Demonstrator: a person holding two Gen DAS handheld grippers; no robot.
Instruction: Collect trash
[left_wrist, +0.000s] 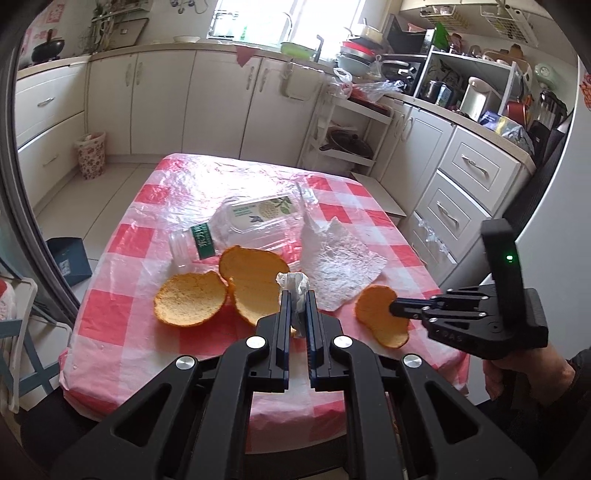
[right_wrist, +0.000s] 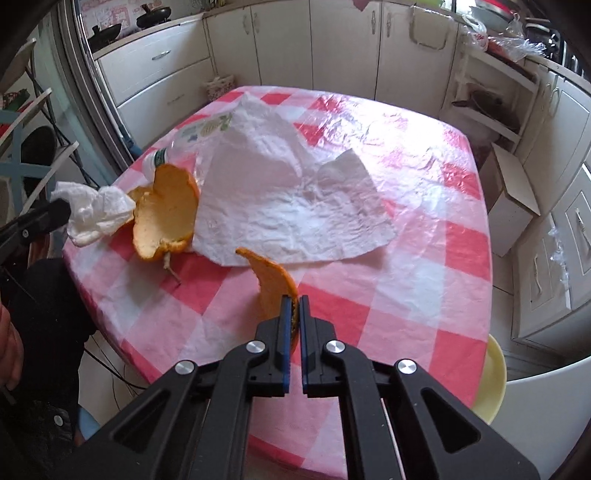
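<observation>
Trash lies on the checked tabletop (left_wrist: 122, 236) around a flat white paper sheet (left_wrist: 340, 264): beside it a clear plastic bottle (left_wrist: 236, 225) on its side and two orange peels (left_wrist: 190, 299) that touch each other. Nearer than the sheet, the left hand-held gripper (left_wrist: 297, 295) pinches a crumpled tissue (left_wrist: 293, 284), and the right hand-held gripper (right_wrist: 294, 301) pinches a smaller peel piece (right_wrist: 273, 284).
</observation>
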